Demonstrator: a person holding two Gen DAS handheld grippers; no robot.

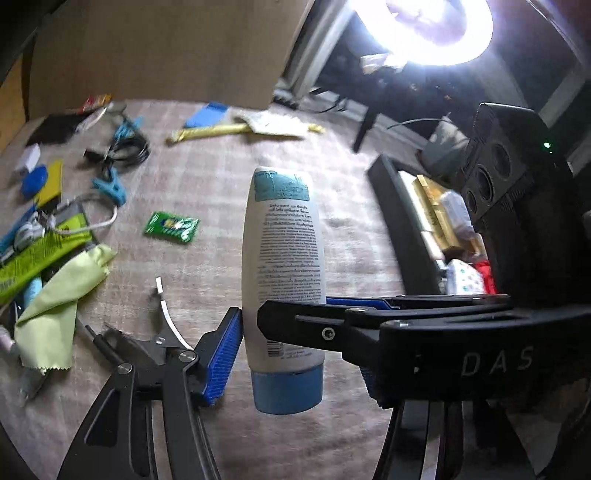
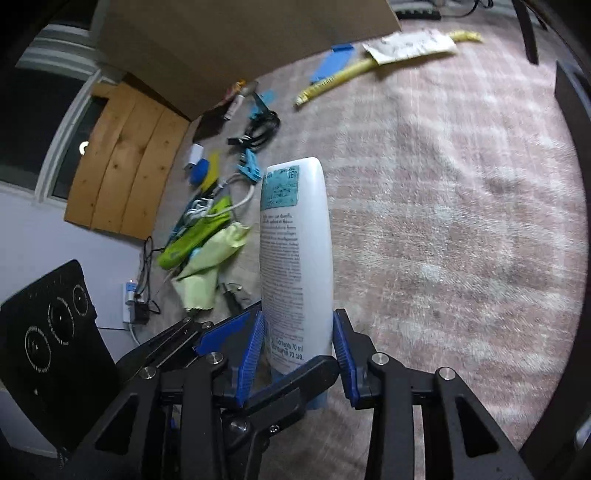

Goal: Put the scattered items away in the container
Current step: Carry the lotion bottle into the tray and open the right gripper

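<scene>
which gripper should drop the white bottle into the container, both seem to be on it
Right, probably. The white bottle sits squarely between the right gripper pads, and in the left view that gripper comes in from the black container side. The left gripper also pinches it, with scattered items beyond it.

Bottle [image 1: 282,280] between clutter [image 1: 55,236] at left and container [image 1: 410,229] at right

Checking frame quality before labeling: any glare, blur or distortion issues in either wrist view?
Left wrist: lamp blown out at top right, flaring over its surroundings; clutter at left motion-smeared; bottle print fairly sharp. Right wrist: no glare, dimmer; rug and far items smeared; bottle text soft. Both: strong fisheye bending, dark corner vignette.
</scene>
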